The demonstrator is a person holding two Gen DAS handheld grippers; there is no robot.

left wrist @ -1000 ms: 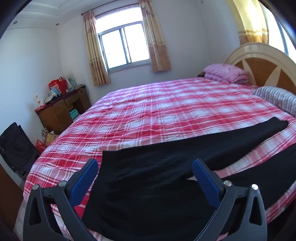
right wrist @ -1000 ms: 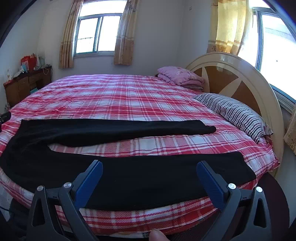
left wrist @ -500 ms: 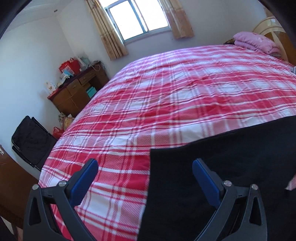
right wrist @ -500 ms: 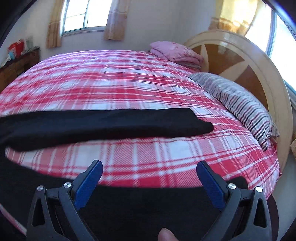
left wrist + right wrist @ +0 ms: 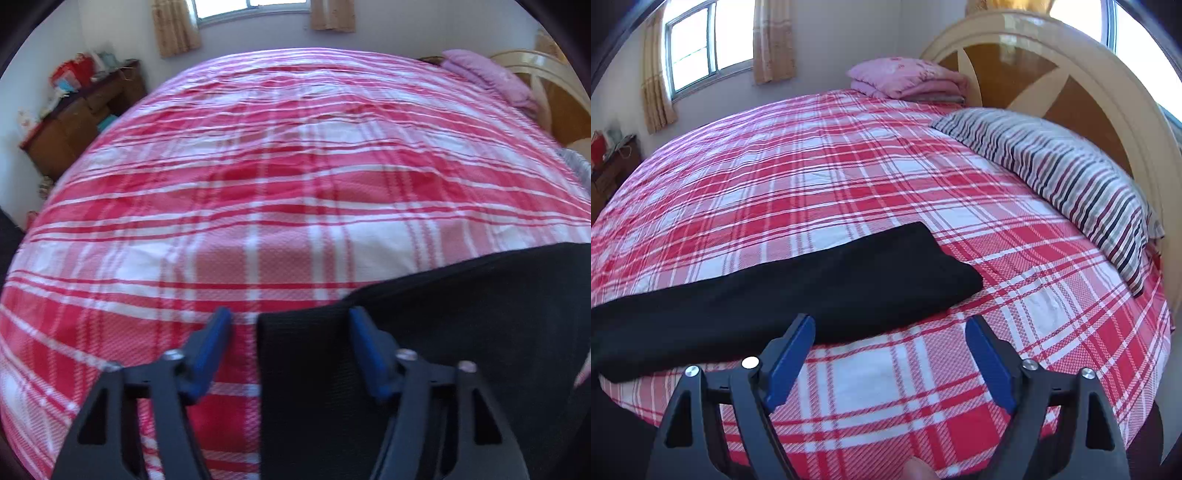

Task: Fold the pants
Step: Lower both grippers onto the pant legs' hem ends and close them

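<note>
Garment: black knit pants (image 5: 424, 332), flat on red-and-white plaid bed (image 5: 258, 184).
Left tool (image 5: 290, 321): dropped to the waistband corner since a second ago; jaws narrowed, straddling it, not clamped.
Right tool (image 5: 890, 328): lower now, jaws narrowed, empty, just near of the far leg's cuff (image 5: 923, 269).
Meaning: grasp imminent.

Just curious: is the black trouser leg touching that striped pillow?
Apart. The right wrist view shows plaid bedspread between the pants leg's end and the striped pillow.
</note>
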